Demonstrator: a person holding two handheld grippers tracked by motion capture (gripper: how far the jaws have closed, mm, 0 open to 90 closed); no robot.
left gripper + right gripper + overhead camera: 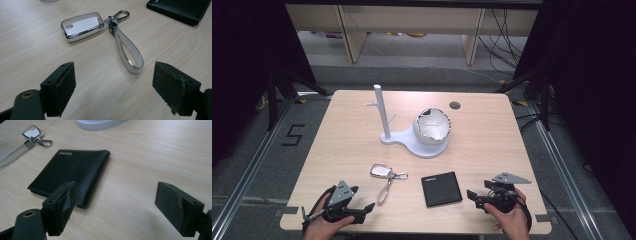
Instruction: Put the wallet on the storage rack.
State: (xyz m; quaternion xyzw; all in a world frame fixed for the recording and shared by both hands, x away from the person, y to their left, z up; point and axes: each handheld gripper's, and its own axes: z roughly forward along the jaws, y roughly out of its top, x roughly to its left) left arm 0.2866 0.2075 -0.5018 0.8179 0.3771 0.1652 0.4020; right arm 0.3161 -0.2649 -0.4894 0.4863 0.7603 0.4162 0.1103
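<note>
A silver-rimmed white key fob (pixel 82 26) with a looped strap is lying at lower centre-left of the table (pixel 492 135), beside a black wallet (pixel 441 188). Left gripper (pixel 371 206) and right gripper (pixel 470 193) are holding their jaws wide, empty.

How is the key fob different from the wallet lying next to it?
The key fob is white with a shiny silver rim; the wallet is matte black pebbled leather. The key fob trails a clip and a loop strap; the wallet is one plain folded slab, and larger. Both lie flat on the table, untouched.
</note>
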